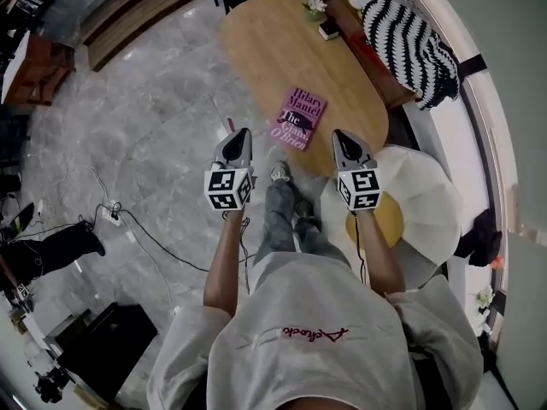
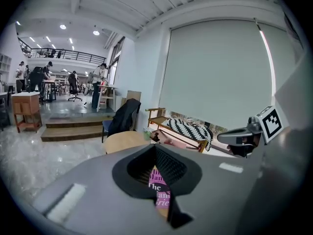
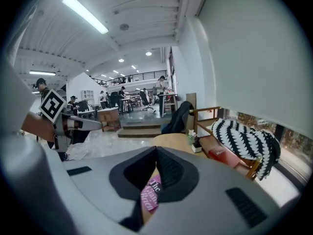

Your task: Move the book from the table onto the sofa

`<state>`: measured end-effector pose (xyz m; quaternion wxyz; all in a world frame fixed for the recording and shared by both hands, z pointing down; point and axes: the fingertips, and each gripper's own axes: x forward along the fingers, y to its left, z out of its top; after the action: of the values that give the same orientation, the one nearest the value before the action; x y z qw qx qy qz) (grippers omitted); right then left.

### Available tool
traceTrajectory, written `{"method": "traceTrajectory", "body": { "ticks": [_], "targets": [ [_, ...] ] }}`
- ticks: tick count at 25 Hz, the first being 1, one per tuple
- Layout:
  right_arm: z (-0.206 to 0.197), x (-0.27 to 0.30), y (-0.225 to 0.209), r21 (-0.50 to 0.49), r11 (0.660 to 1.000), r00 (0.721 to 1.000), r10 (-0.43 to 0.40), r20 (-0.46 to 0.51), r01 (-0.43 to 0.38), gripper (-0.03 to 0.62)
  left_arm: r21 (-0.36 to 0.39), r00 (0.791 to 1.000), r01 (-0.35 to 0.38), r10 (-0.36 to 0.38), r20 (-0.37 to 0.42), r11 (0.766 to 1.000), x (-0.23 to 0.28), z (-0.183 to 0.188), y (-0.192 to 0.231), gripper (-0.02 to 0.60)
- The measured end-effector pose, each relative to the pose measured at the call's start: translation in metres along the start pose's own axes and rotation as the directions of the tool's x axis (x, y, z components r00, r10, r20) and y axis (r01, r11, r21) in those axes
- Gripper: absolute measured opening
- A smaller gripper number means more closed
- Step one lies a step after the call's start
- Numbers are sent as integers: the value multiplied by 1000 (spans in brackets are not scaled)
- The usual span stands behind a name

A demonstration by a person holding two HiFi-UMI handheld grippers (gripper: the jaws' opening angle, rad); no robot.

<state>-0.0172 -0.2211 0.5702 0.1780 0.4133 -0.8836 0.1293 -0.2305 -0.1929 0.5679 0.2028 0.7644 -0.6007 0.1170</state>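
The oval wooden table (image 1: 273, 54) fills the middle of the scene and runs from near me toward the far side. To its right, along the window wall, stands the sofa (image 1: 367, 56), a wooden-framed seat with a red cushion. A black-and-white striped blanket (image 1: 402, 37) is heaped over most of it. Nearer me on the right is a round white seat (image 1: 423, 190) with a yellow cushion (image 1: 380, 222).

My two claws hang side by side over the near end of the table, angled a little downward. My left gripper (image 1: 242, 132) is clenched with nothing in it. Its jaws meet, and I see only the book's cover through the gap below them. My right gripper (image 1: 340, 134) is likewise clenched and empty.

The book (image 1: 298, 118), with its purple-pink cover, lies flat on the near end of the table. It sits between my two claws and just beyond their tips, and neither claw touches it. A small flower pot (image 1: 315, 5) and a small dark item (image 1: 328, 30) sit at the table's far end, well apart from the book.

By my judgement nothing of the task is done yet. The book is not picked up, and the sofa holds only the blanket. I have yet to open a claw, take the book, carry it far right and set it on the seat.
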Motion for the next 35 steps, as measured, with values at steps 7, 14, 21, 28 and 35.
{"method": "traceTrajectory", "body": {
  "ticks": [7,14,21,28,35],
  "targets": [
    [-47,43,-8,60,998,994,-28,-102,34,8,-35,996,29,-32,-88,999,51,-39,26,9],
    [-102,74,-6,99,994,978,-21,-207,42,8,-52,981,66,-74,-178,997,86,-90,33,9],
    [-153,90,0,140,989,959,-15,-284,57,8,-74,960,90,-107,-257,993,105,-142,40,9],
    [-195,101,13,179,982,938,3,-346,62,8,-91,937,129,-152,-316,987,117,-184,36,9],
    [-232,123,15,259,961,928,9,-373,95,8,-113,913,147,-179,-367,983,141,-228,42,9]
  ]
}}
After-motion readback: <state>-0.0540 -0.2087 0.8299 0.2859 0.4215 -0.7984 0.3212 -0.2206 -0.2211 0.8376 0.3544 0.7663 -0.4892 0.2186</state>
